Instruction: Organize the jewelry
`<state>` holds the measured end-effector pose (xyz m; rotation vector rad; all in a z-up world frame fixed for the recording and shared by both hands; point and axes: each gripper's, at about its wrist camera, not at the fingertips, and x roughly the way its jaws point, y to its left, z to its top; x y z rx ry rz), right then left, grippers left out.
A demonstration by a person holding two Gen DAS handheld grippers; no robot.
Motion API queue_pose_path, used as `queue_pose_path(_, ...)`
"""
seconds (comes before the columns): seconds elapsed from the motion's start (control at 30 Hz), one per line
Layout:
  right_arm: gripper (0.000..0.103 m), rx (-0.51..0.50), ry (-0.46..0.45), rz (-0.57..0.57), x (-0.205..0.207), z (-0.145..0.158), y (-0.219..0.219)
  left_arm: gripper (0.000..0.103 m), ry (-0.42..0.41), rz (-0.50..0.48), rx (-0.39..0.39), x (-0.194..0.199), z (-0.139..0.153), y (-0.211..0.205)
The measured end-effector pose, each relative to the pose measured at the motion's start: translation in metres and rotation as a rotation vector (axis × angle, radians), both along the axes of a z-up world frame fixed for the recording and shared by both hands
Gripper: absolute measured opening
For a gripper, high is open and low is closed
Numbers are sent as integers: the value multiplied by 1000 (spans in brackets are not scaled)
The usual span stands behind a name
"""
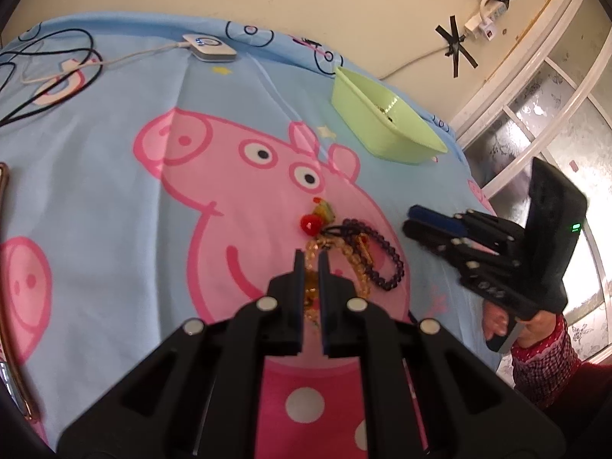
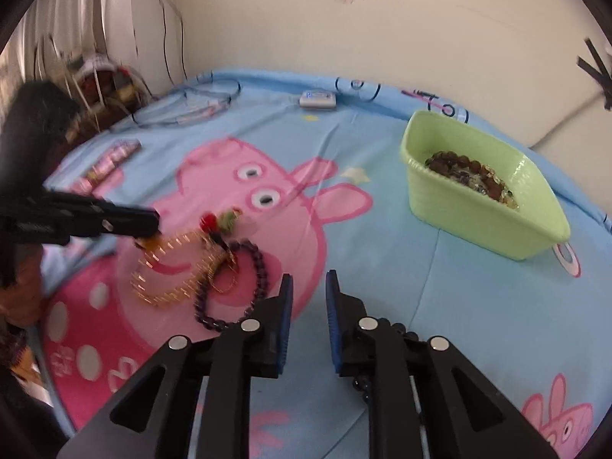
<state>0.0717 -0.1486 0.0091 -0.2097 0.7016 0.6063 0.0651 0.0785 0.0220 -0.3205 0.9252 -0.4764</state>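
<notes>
My left gripper (image 1: 311,256) is shut on a strand of amber beads (image 1: 352,264) lying on the pink cartoon pig of the blue bedsheet. In the right wrist view, the left gripper (image 2: 153,225) pinches one end of the blurred amber beads (image 2: 164,267). A dark purple bead bracelet (image 1: 386,264) (image 2: 260,264) and a red charm (image 1: 308,223) (image 2: 208,221) lie tangled with them. My right gripper (image 2: 310,279) (image 1: 407,222) hovers just right of the pile with a narrow gap between its blue pads and nothing in it. A green basket (image 2: 478,222) (image 1: 359,111) at the far right holds brown and amber beads (image 2: 466,176).
A white charger box (image 1: 208,48) (image 2: 317,99) and black cables (image 1: 57,72) lie at the far edge by the wall. A hand in a red patterned sleeve (image 1: 543,348) holds the right gripper off the bed's right side. A few dark beads (image 2: 359,382) show under the right gripper.
</notes>
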Motion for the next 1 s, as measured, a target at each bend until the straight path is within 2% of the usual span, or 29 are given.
queue_pose_path(0.1, 0, 50, 12, 77, -7, 10, 7, 6, -3, 1, -3, -1, 1, 0)
queue_pose_path(0.2, 0, 17, 21, 136, -10, 7, 26, 6, -5, -3, -2, -2, 2, -1)
queue_pose_path(0.3, 0, -39, 22, 148, -6, -4, 41, 6, -8, -6, 0, -3, 3, -1)
queue_pose_path(0.4, 0, -34, 59, 148, 7, -12, 43, 6, -12, -7, 1, -3, 5, -2)
queue_pose_path(0.5, 0, 48, 138, 176, 18, -16, 37, 6, -13, -8, 5, -3, 7, -3)
queue_pose_path(0.63, 0, 120, 164, 173, 13, -13, 23, 6, -14, -16, 12, 0, 10, -7)
queue_pose_path(0.83, 0, 265, 149, 125, 14, 9, -14, 6, -43, -67, 24, 17, 28, -28)
queue_pose_path(1.0, 0, 322, 82, 53, 25, 33, -49, 6, -85, -133, 29, 46, 53, -64)
